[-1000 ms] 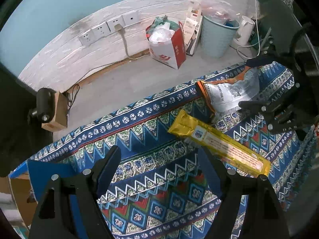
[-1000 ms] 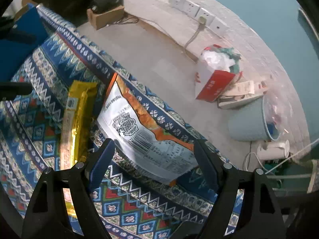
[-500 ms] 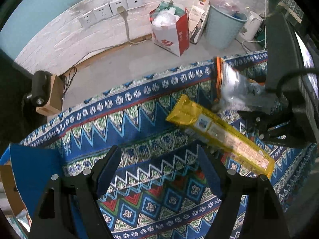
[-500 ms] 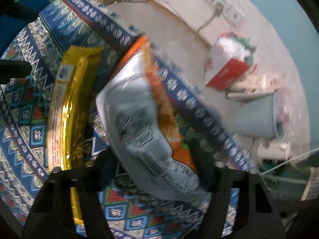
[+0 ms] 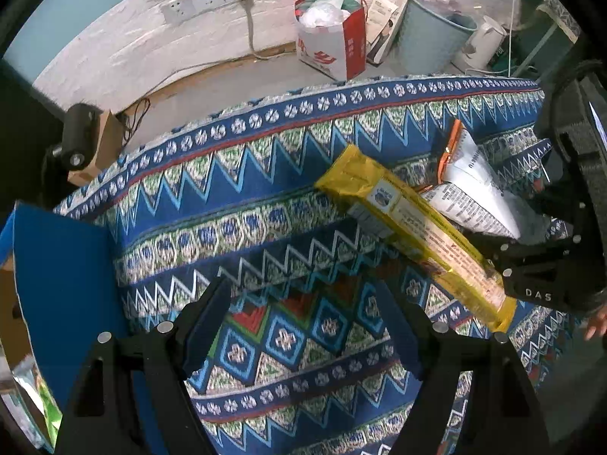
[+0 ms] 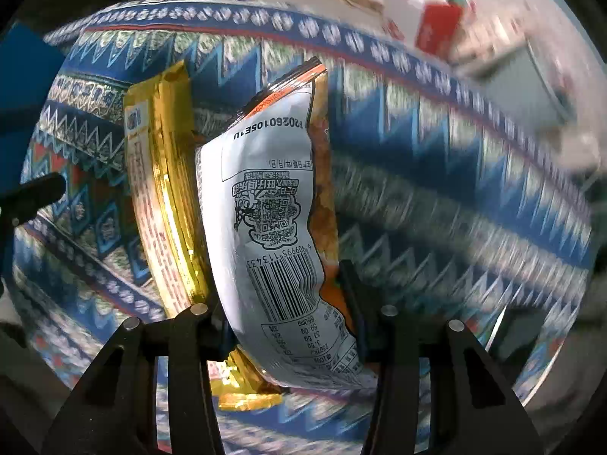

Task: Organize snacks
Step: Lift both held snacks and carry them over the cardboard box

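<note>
A silver and orange snack bag is clamped between the fingers of my right gripper and lifted off the patterned cloth; it also shows in the left wrist view. A long yellow snack pack lies on the cloth just left of the bag, also in the right wrist view. My left gripper is open and empty, low over the cloth, to the lower left of the yellow pack. The right gripper's body stands at the right edge of the left wrist view.
A blue box wall stands at the left of the cloth. Beyond the table edge, on the floor, are a red and white bag of rubbish, a grey-blue bin, a white kettle and a small cardboard box.
My right gripper has shut on the silver snack bag and lifted it, turning it upright. My left gripper has dropped closer to the cloth and swung left, bringing the blue box into view.
</note>
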`<state>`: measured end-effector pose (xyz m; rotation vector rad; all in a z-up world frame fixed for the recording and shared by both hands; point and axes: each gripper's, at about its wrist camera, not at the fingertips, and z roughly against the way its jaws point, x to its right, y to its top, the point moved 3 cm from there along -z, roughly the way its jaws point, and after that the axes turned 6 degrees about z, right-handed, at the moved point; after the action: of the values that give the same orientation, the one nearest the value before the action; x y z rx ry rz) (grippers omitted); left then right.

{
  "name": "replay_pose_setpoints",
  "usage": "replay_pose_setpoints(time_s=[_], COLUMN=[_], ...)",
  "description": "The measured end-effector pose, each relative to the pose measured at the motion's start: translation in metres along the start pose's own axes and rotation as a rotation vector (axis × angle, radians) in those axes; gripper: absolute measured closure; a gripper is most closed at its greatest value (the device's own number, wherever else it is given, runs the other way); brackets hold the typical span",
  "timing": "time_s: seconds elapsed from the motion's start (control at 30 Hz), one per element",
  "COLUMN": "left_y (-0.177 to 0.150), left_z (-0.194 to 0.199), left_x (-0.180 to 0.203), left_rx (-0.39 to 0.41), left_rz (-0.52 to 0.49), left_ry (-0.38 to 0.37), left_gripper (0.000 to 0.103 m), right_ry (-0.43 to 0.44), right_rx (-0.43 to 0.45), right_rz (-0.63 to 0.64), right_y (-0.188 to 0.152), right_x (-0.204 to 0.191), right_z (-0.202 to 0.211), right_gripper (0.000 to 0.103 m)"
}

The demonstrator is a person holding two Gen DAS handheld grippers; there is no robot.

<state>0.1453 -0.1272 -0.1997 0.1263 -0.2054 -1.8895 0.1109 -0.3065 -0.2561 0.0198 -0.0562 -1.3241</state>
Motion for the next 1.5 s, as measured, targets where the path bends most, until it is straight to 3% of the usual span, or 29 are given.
replay_pose_setpoints(time_s=[0.23,0.43,0.53,0.8,1.0,1.2,1.27,1.33,1.5], left_y=[-0.019,-0.031,-0.035,-0.041,-0.04,-0.047,-0.048,-0.049,-0.06], left_z=[0.005,0.007,0.003,-0.019,-0.042,-0.051,-0.052,-0.049,-0.043], left_x=[-0.003,-0.003,0.0,0.029,0.058,0.082,0.088,0.094,0.1], left_rx=[-0.016,-0.028,-0.031,-0.075,-0.132,-0.128,-0.113,-0.096,-0.092], left_rz=[0.023,0.102,0.176,0.277,0.19,0.125,0.096,0.07,0.025], left_ry=[-0.012,-0.059,-0.098,-0.154,-0.124,-0.093,-0.071,-0.049,-0.061], left_gripper=[0.023,0.023,0.023,0.022,0.022,0.022,0.031,0.046,0.066], right_ry=[0.112,0.15,0.105,0.053,0.061,0.065,0.067,0.063,0.05], right_rx=[0.001,0.027,0.073,0.108,0.121,0.146,0.154,0.159,0.167], right_rz=[-0.159,-0.135,-0.122,-0.19,-0.224,-0.229,-0.228,-0.221,-0.191], right_y=[-0.027,-0.042,-0.051,-0.069,-0.086,-0.098,-0.091,-0.09,-0.069], right_x=[-0.021,-0.053,-0.059,-0.014,0.016,0.044,0.055,0.049,0.036], right_z=[0.0,0.004,0.013,0.02,0.02,0.029,0.033,0.039,0.038], right_gripper=[0.057,0.058,0.059,0.06,0.06,0.06,0.06,0.06,0.06])
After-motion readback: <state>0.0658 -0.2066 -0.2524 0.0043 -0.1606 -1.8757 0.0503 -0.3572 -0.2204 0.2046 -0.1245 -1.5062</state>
